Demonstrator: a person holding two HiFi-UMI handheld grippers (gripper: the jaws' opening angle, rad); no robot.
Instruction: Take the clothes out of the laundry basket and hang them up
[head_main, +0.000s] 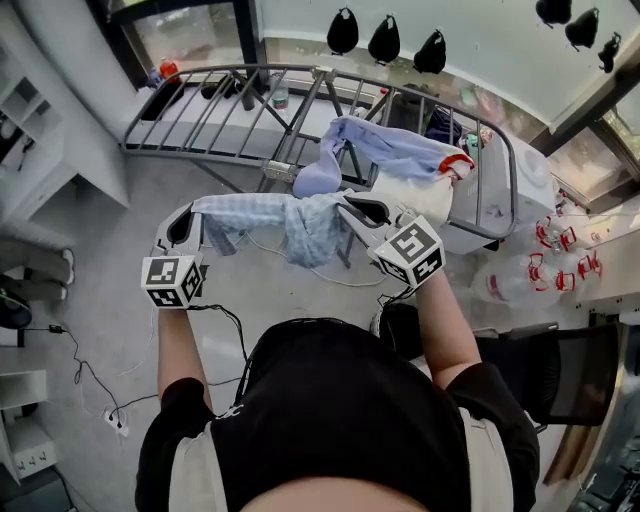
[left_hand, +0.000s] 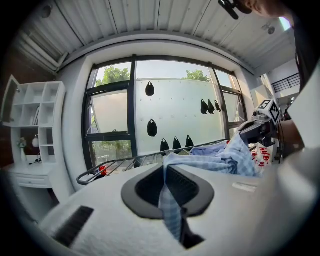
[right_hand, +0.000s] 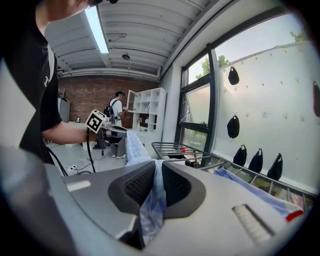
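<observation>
Grey floor (head_main: 100, 240) carries a metal drying rack (head_main: 220, 110). A black cable (head_main: 75, 365) and a white power strip (head_main: 117, 424) lie on the floor at left. A light blue garment (head_main: 390, 148) is draped over the rack's right-hand bars.

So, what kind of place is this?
Likely an indoor loft or studio room set up for drying laundry: a metal drying rack beside large windows, a brick wall and white shelves.
</observation>
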